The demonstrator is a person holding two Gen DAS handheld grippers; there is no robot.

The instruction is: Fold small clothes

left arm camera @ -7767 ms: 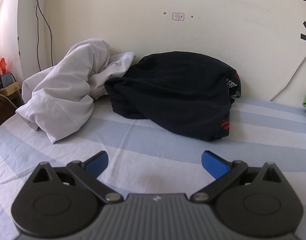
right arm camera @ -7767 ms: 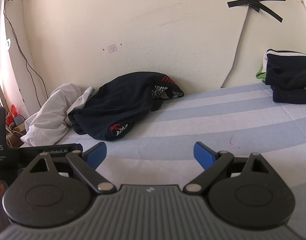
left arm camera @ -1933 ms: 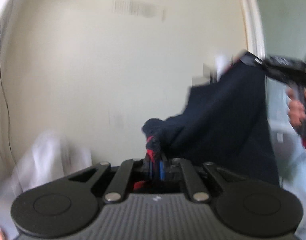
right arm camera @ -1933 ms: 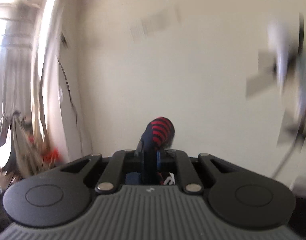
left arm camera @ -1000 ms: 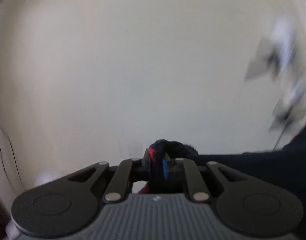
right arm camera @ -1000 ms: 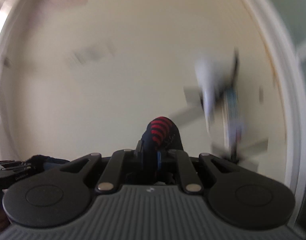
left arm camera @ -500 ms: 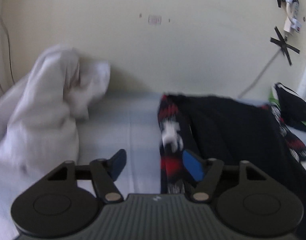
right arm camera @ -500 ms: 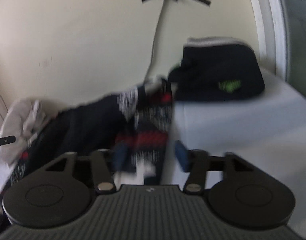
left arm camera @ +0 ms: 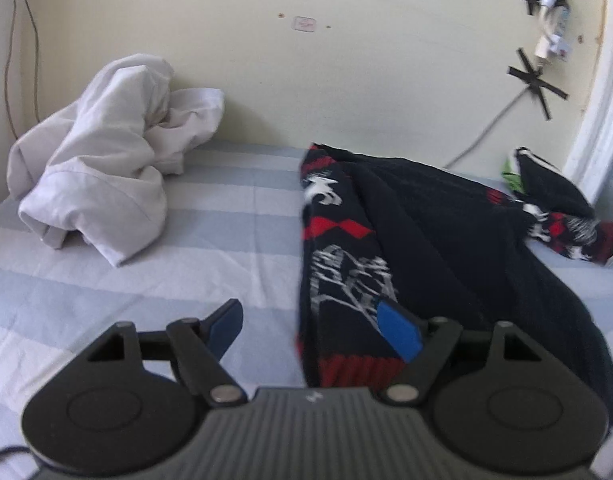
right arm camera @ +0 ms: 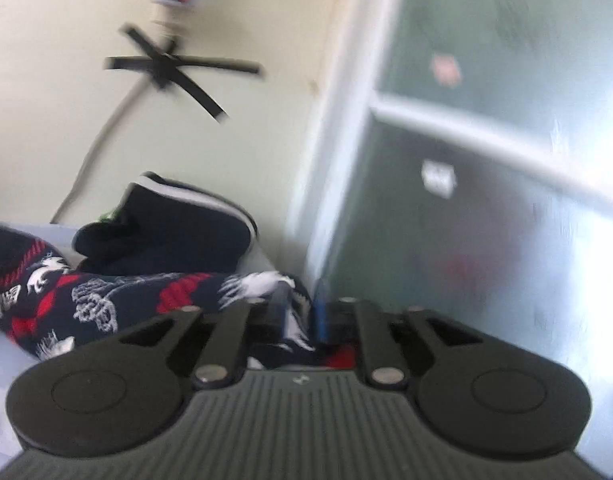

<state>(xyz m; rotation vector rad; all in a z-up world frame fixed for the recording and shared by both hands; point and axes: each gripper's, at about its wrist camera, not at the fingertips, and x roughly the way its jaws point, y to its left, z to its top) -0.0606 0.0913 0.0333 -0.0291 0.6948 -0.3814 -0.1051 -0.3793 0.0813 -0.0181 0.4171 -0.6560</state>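
A dark sweater (left arm camera: 446, 248) with red and white patterned sleeves lies spread on the striped bed sheet (left arm camera: 106, 292). In the left wrist view its left sleeve (left arm camera: 338, 264) runs toward me. The red cuff lies between the fingers of my left gripper (left arm camera: 312, 330), close to the right pad. No pad presses on it and the jaws are opening. In the blurred right wrist view the other patterned sleeve (right arm camera: 118, 296) leads into my right gripper (right arm camera: 299, 312). Its jaws are closing, and the fabric fills the narrow gap between the pads.
A crumpled white garment (left arm camera: 102, 176) lies at the back left against the wall. A folded stack of dark clothes (right arm camera: 166, 232) sits in the back right corner beside a white frame (right arm camera: 338, 120) with frosted glass. A cable and black tape crosses are on the wall.
A second ago both grippers held the sweater's cuffs up in the air. Both came down, the sweater now lies on the bed, and the left gripper let go. The right opened, swung right and narrowed again.
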